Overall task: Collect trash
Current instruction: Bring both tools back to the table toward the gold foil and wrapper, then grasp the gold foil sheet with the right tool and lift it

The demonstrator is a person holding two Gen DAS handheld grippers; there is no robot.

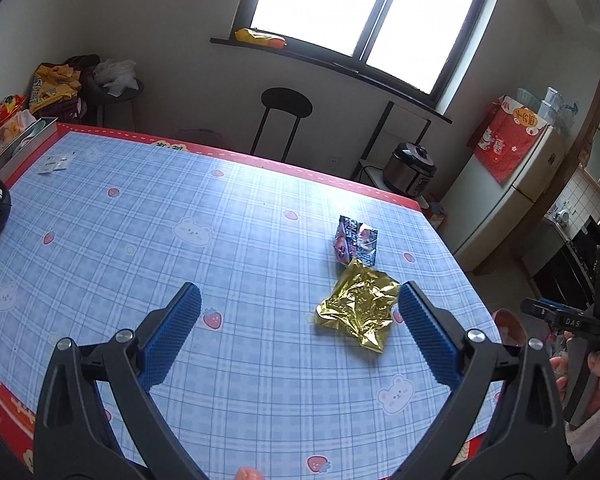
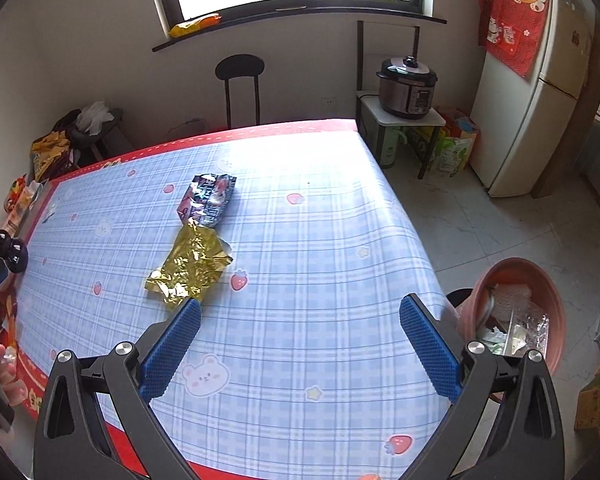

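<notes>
Partly hidden, gold wrapper behind left gripper fingers, spread.

"DAS" on the right gripper.

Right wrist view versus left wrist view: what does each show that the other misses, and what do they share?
Only the right wrist view shows inside the pink trash bin beside the table, already holding wrappers, plus the bags under the cooker stand. Only the left wrist view shows the right gripper from outside and the hand holding it. Both show the gold foil wrapper touching the dark printed wrapper on the checked tablecloth, the pressure cooker, fridge and black stool. Both grippers are open and empty.
</notes>
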